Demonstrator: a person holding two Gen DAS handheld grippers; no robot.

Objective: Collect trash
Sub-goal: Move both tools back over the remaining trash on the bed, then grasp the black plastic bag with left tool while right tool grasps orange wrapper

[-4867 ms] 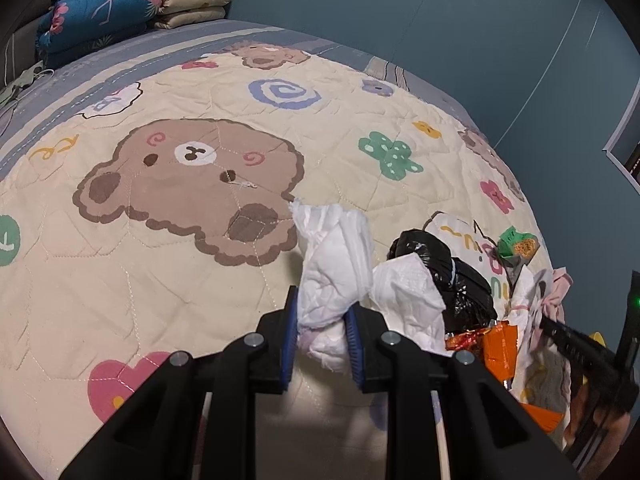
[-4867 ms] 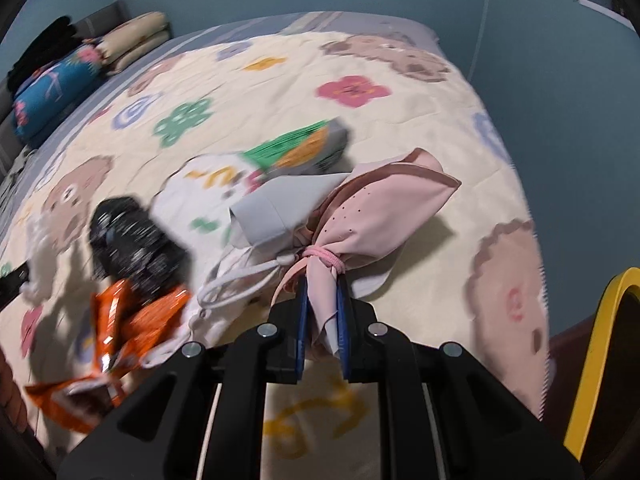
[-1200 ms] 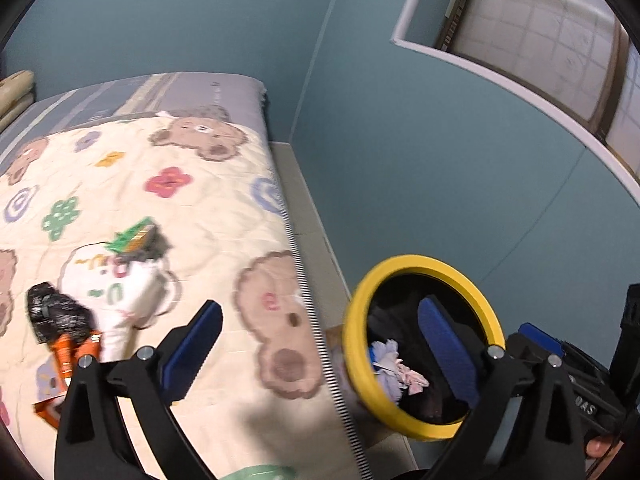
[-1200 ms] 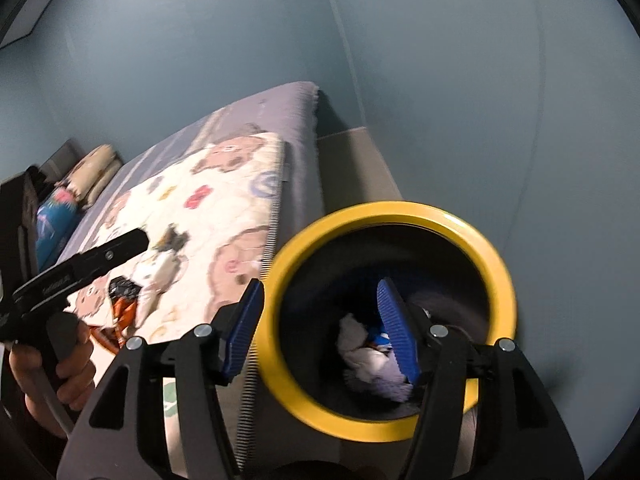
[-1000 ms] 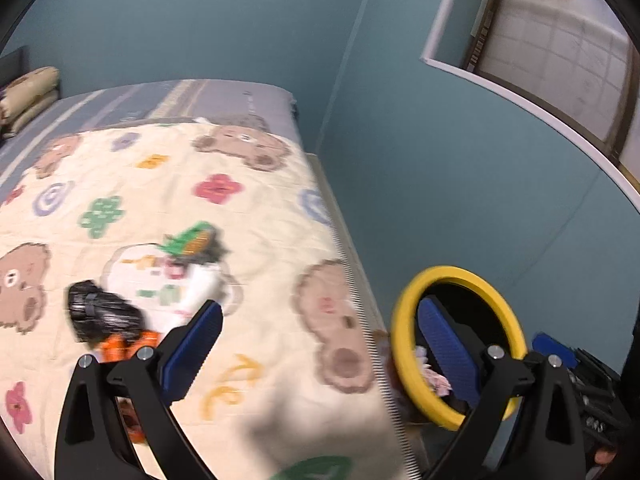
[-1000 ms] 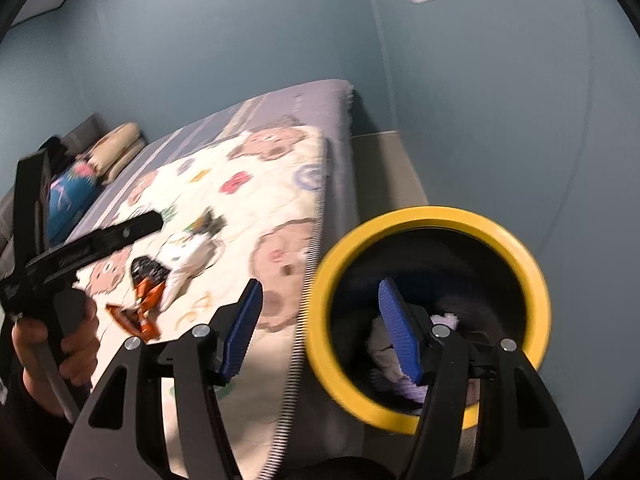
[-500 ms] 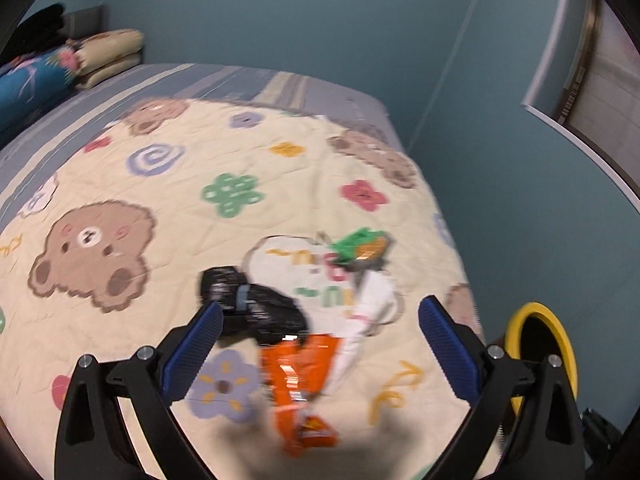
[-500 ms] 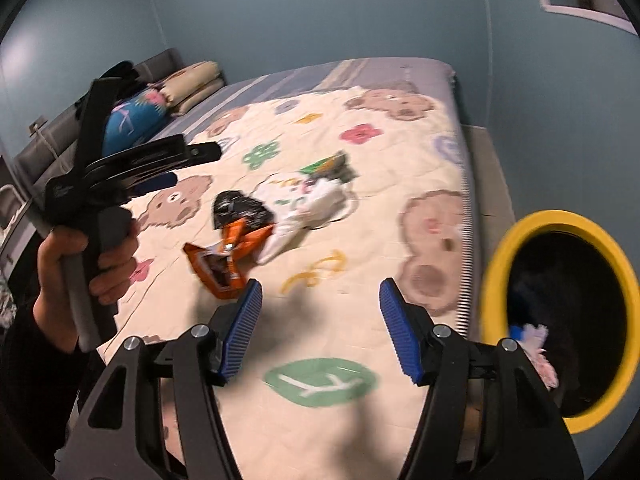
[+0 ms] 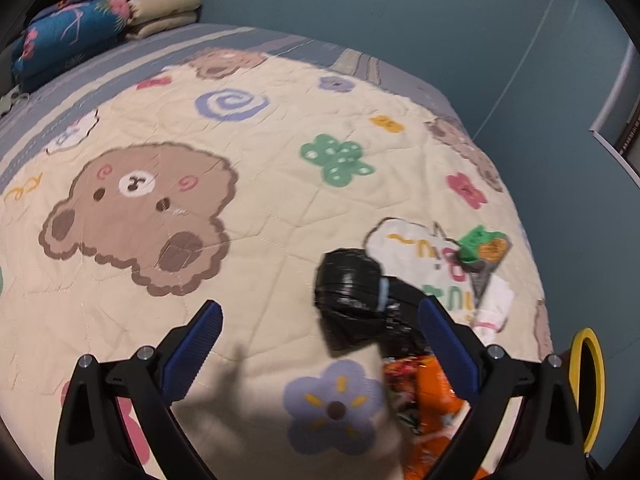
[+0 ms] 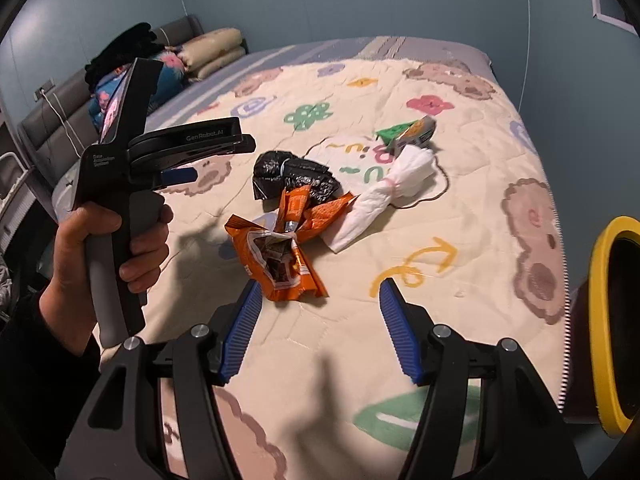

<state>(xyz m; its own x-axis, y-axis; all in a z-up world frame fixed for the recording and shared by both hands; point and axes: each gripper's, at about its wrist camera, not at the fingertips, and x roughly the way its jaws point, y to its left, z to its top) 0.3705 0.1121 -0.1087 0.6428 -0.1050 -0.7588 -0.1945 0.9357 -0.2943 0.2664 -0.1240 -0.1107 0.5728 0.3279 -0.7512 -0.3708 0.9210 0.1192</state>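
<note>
Trash lies on the bear-print quilt (image 10: 472, 168): a crumpled black bag (image 10: 296, 180), an orange snack wrapper (image 10: 280, 252), a tied white bag (image 10: 396, 188) and a green-and-orange packet (image 10: 408, 132). My right gripper (image 10: 320, 312) is open and empty, low over the quilt just in front of the orange wrapper. My left gripper (image 9: 320, 332) is open and empty, hovering above the black bag (image 9: 356, 292) and the orange wrapper (image 9: 428, 392). The left gripper also shows in the right wrist view (image 10: 188, 156), held in a hand at the left.
A yellow-rimmed trash bin (image 10: 608, 312) stands off the bed's right edge; its rim also shows in the left wrist view (image 9: 588, 388). Folded bedding and pillows (image 9: 100, 28) lie at the head of the bed. A blue wall runs behind the bed.
Both grippers have swung away from the yellow bin and back over the bed, toward the trash pile. Both stay open and empty.
</note>
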